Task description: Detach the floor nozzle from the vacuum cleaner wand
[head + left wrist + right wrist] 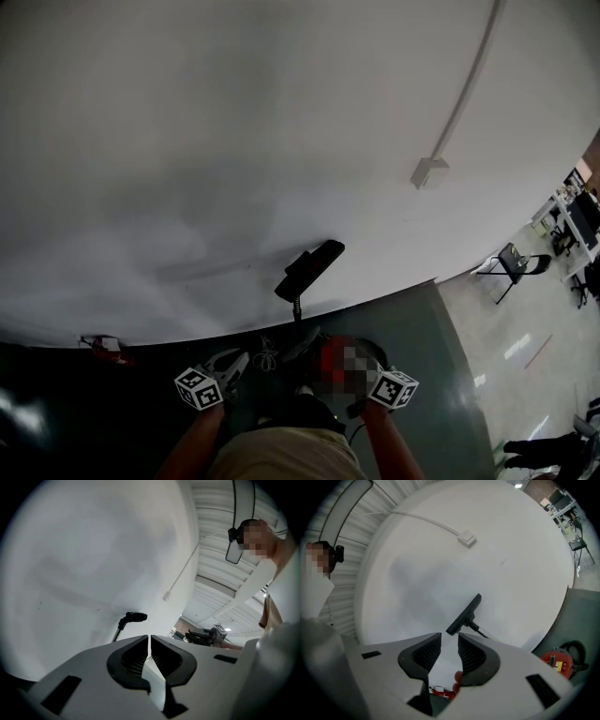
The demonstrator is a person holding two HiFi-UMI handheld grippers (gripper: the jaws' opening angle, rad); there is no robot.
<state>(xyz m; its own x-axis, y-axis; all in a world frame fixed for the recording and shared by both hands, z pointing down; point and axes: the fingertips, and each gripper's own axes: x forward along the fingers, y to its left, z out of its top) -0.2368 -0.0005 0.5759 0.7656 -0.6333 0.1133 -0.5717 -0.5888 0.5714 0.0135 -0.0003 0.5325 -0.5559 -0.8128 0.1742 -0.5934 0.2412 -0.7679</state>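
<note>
Running down from the nozzle, the wand is soon lost between the two grippers, and a mosaic patch covers the red part below it. The nozzle, a flat black bar, is raised against the matte white wall and is still on the wand. The left gripper is closed, its ribbed black pads touching. The right gripper is almost closed, with a thin empty gap. A white cable duct crosses the wall. A red device lies on the dark floor. A chair stands far right.
</note>
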